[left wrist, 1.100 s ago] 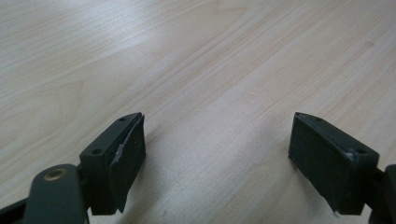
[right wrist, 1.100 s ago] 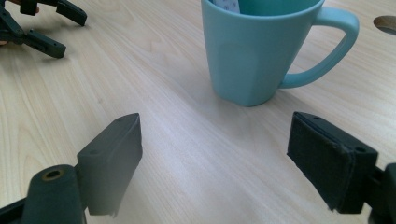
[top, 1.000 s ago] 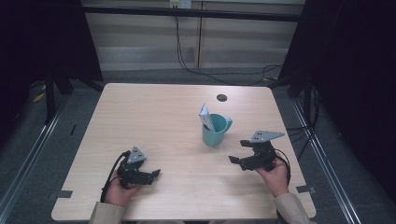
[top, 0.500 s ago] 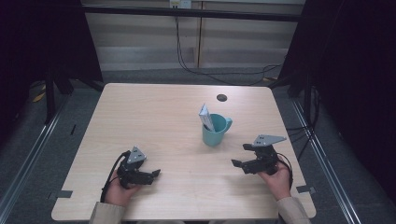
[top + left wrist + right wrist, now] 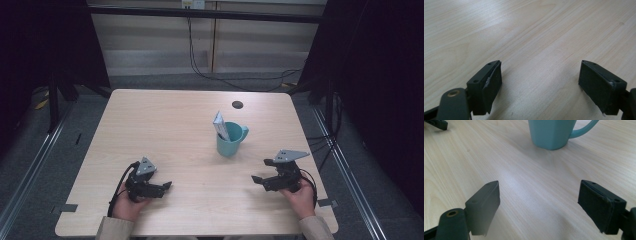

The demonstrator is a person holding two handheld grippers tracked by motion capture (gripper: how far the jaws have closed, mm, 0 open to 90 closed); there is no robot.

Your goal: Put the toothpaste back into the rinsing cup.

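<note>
Teal mug [image 5: 231, 140] upright on the table [image 5: 170, 125], right of centre, handle toward the right; a white packet [image 5: 220, 125] stands tilted inside it, poking above the rim. Small dark hole [image 5: 237, 104] in the tabletop beyond the mug. Right gripper [image 5: 261, 171] near the front right edge, held in a hand, jaws wide apart, nothing between them; the mug sits ahead of it, well apart. Left gripper [image 5: 164, 186] near the front left, jaws likewise spread, empty, over bare wood.
</note>
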